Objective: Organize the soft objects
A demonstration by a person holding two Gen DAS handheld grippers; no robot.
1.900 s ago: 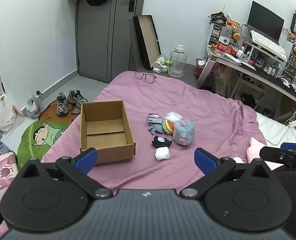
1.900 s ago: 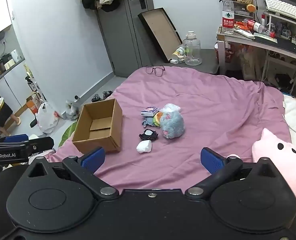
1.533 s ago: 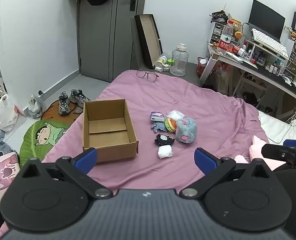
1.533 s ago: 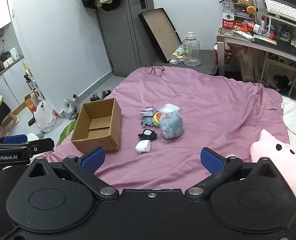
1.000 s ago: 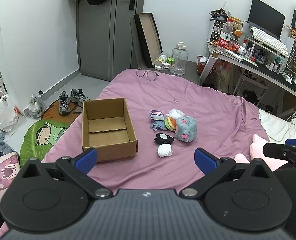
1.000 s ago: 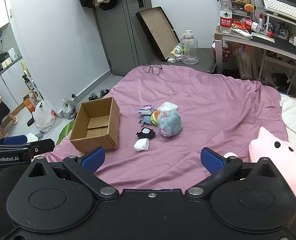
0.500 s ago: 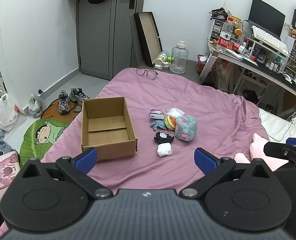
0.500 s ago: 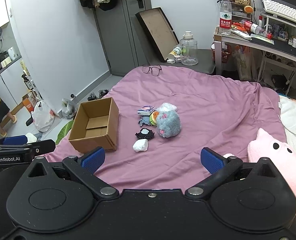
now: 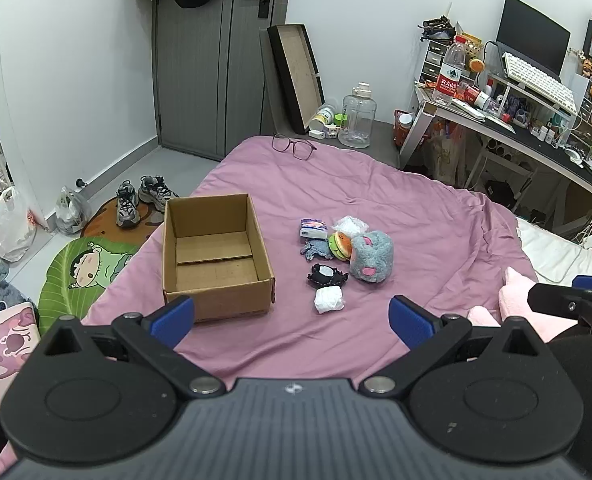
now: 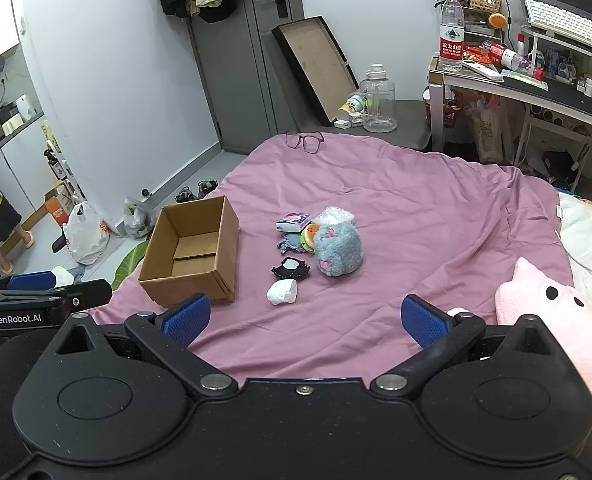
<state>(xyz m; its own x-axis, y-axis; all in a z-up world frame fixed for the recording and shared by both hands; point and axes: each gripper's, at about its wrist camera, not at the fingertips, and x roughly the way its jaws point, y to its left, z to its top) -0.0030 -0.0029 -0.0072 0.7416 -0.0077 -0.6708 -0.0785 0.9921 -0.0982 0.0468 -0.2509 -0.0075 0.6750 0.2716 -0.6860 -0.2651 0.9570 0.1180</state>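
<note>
An empty cardboard box sits on the purple bedspread. To its right lies a cluster of soft things: a grey plush, a burger toy, a tissue pack, a blue cloth scrap, a black-and-white piece and a white wad. My left gripper and right gripper are both open and empty, held back from the cluster near the bed's front edge.
Glasses lie at the bed's far end. A pink pig plush lies at the right. A cluttered desk stands at the right. Shoes, bags and a floor mat lie left of the bed.
Both views have drifted slightly; the box and the cluster sit a little further left in the right wrist view. Nothing on the bed has moved, and both grippers stay open.
</note>
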